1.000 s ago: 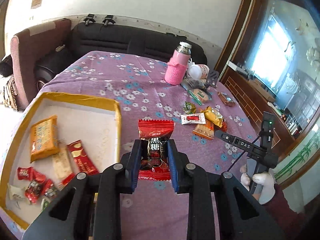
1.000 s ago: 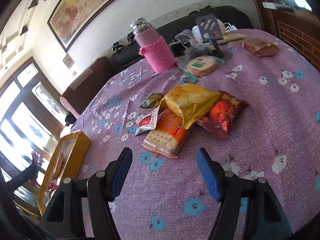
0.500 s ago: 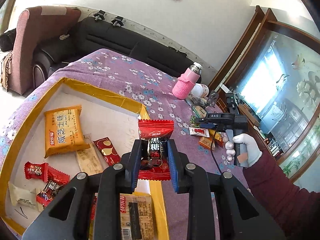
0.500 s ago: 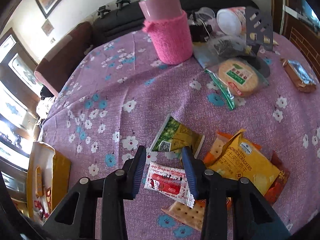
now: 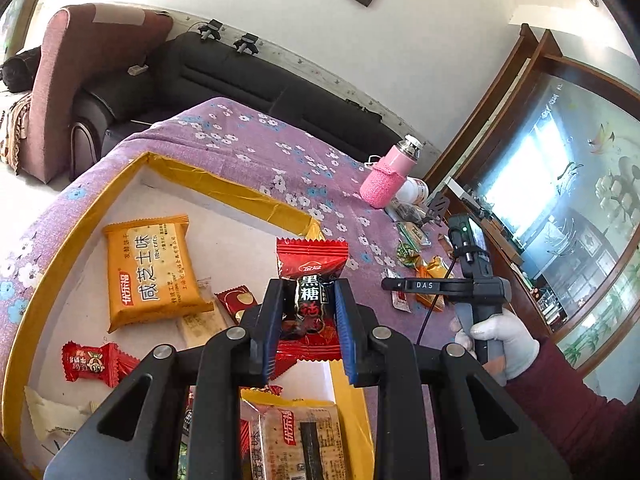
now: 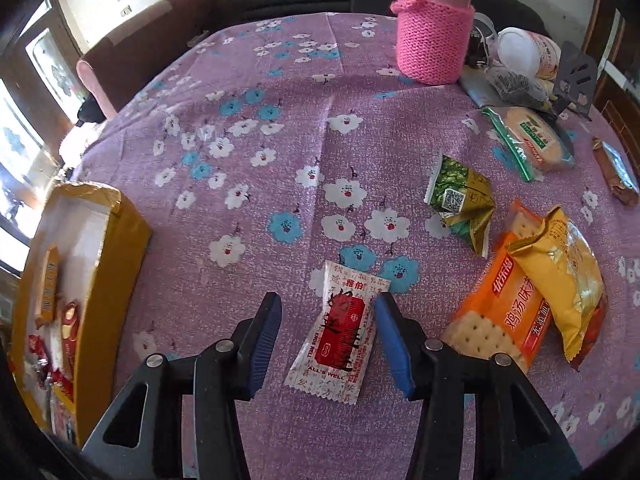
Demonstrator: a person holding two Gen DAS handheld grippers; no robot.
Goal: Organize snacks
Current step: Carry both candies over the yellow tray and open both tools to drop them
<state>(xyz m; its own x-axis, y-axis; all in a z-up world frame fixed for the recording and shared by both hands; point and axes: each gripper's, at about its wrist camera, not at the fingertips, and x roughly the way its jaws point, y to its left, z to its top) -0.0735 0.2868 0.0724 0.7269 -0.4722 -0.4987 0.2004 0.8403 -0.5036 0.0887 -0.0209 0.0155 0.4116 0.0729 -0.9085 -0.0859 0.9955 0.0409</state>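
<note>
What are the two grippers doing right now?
Left gripper: shut on the red candy packet.
Right gripper: opening, white sachet between its fingers, not gripped.

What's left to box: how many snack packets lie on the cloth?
7: white-red packet between the right gripper's opening jaws, green packet beyond, orange crackers, yellow pack and red pack stacked right, round cake and brown bar farther; others may hide.

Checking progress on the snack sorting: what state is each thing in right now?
Left gripper: shut on red candy, above the box.
Right gripper: opening, white packet flat between its fingers.
Box: open, partly filled.
Pink bottle: upright, capped.
Yellow bag: lying on cracker pack.
</note>
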